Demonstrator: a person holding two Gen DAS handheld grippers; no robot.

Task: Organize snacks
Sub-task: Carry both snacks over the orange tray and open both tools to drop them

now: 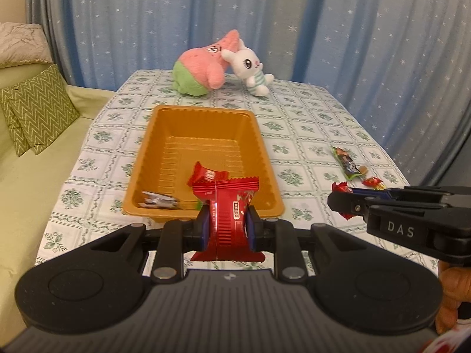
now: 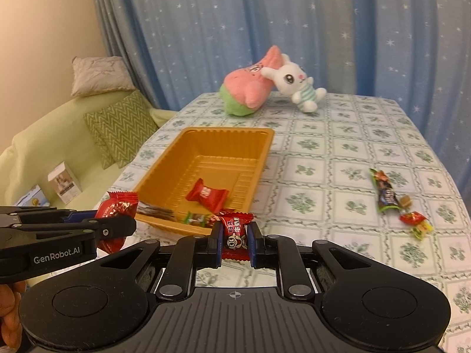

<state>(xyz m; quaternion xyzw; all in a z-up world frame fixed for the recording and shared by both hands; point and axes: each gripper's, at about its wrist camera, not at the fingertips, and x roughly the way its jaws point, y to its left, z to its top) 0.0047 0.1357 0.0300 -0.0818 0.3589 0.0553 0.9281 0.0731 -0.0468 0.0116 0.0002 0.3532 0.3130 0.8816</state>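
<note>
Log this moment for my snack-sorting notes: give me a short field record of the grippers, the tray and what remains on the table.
left gripper: shut on a large red foil snack packet
right gripper: shut on a small red wrapped candy
orange plastic tray: holds a red candy and a dark-wrapped snack
flowered tablecloth: green-wrapped bar and small loose candies
far end: pink star plush, white rabbit plush

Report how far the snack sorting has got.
Done: the orange tray already holds a red candy and two darker wrapped snacks. In hand: the left gripper clamps a large red packet; the right gripper clamps a small red candy. Left: a green bar and small candies on the tablecloth.
</note>
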